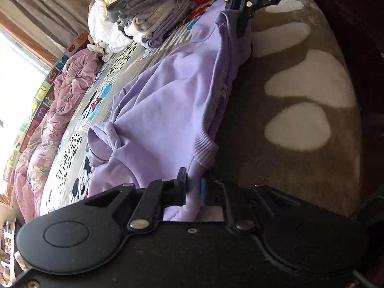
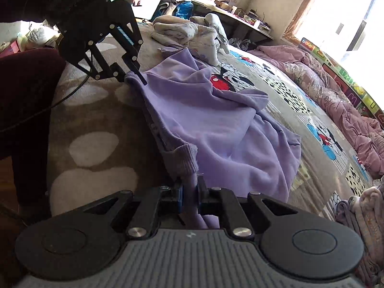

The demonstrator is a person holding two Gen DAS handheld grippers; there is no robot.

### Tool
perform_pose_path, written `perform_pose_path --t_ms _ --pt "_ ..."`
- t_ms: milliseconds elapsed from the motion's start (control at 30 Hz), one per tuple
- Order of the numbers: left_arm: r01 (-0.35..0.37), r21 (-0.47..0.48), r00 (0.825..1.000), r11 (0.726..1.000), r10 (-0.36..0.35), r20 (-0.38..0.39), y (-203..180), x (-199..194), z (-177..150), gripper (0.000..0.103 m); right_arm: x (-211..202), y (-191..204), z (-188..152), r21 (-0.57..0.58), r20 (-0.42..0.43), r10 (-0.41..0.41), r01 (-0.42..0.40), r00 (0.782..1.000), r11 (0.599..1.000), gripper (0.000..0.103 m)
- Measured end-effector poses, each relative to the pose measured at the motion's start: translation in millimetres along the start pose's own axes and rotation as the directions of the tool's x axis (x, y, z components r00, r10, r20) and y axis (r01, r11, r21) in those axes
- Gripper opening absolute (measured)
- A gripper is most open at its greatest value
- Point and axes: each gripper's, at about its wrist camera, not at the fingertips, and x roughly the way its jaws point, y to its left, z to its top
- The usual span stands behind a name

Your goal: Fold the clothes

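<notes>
Two grippers: each clamped on one end of the sweatshirt's near edge, likely stretching it for a fold.
Bed (image 1: 300,158): carries the sweatshirt (image 1: 163,105), crumpled.
Left gripper (image 1: 193,189): fingers together on cloth.
Right gripper (image 2: 189,192): likewise.
Left view only: grey folded pile (image 1: 153,12).
Right view only: desk (image 2: 249,24).

Right hand-held gripper (image 2: 190,193) pinching lilac sweatshirt (image 2: 216,129) hem, left hand-held gripper (image 2: 134,76) clamping far corner, cartoon-print bedsheet (image 2: 300,110)

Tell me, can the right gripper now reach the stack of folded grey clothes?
Probably not: the right gripper is shut on the purple sweatshirt, and the grey stack lies farther back on the bed.
</notes>
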Motion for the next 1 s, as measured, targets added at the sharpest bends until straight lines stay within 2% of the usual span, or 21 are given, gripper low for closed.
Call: perform_pose_path --t_ms 100,200,300,367,433,500,567,600,667,700,733,767,833,900,933,1000 --pt "-0.078 -0.132 0.997 0.988 0.079 0.005 20 -5 4 0.015 -4 -28 12 0.15 0.052 -0.016 0.008 0.999 0.989 0.012" --pt "-0.144 -0.243 0.985 0.959 0.162 0.058 29 -28 21 0.015 -5 -66 21 0.323 0.088 -0.013 -0.016 0.996 0.946 0.012" --pt "-0.078 -0.361 0.973 0.929 0.149 0.175 13 -50 47 0.016 -4 -88 23 0.392 0.111 0.013 -0.056 0.994 0.918 0.012" --pt "0.011 -0.398 0.966 0.917 0.093 0.242 -6 -46 66 0.017 -4 -97 25 0.409 0.121 0.039 -0.085 0.992 0.909 0.012" --pt "0.053 -0.412 0.967 0.91 0.056 0.247 -26 -24 81 0.019 -5 -98 28 0.391 0.109 0.05 -0.089 0.993 0.916 0.012" --pt "0.098 -0.451 0.971 0.887 0.014 0.239 -33 3 90 0.019 -7 -97 31 0.375 0.1 0.058 -0.091 0.993 0.922 0.012" --pt "0.161 -0.489 0.972 0.857 -0.053 0.227 -27 30 97 0.019 -11 -91 33 0.356 0.099 0.06 -0.091 0.993 0.93 0.012" --pt "0.178 -0.497 0.973 0.849 -0.078 0.216 -20 44 100 0.023 -13 -88 34 0.34 0.098 0.058 -0.088 0.994 0.936 0.012" --pt "0.079 -0.604 0.991 0.793 0.004 0.134 8 78 102 0.022 -15 -81 34 0.3 0.089 0.049 -0.073 0.995 0.951 0.012" --pt "0.057 -0.654 0.993 0.755 0.025 0.115 19 88 99 0.018 -17 -78 34 0.284 0.088 0.043 -0.066 0.995 0.956 0.012" --pt "0.046 -0.699 0.994 0.714 0.038 0.104 29 97 94 0.018 -18 -77 34 0.28 0.093 0.032 -0.056 0.995 0.958 0.012" --pt "0.071 -0.692 0.994 0.718 0.007 0.108 31 99 96 0.019 -17 -75 34 0.27 0.092 0.014 -0.038 0.996 0.962 0.012" --pt "0.104 -0.603 0.992 0.791 -0.04 0.118 14 78 93 0.025 -15 -67 32 0.217 0.076 -0.026 0.009 0.997 0.976 0.012" --pt "0.132 -0.499 0.989 0.856 -0.082 0.121 -4 54 88 0.047 -19 -57 28 0.183 0.093 -0.023 0.006 0.995 0.983 0.012" --pt "0.147 -0.445 0.987 0.884 -0.103 0.121 -13 41 86 0.047 -21 -50 26 0.16 0.093 -0.028 0.013 0.995 0.987 0.012" --pt "0.117 -0.401 0.992 0.909 -0.085 0.098 -22 14 69 0.047 -19 -31 18 0.093 0.073 -0.04 0.033 0.997 0.995 0.013"
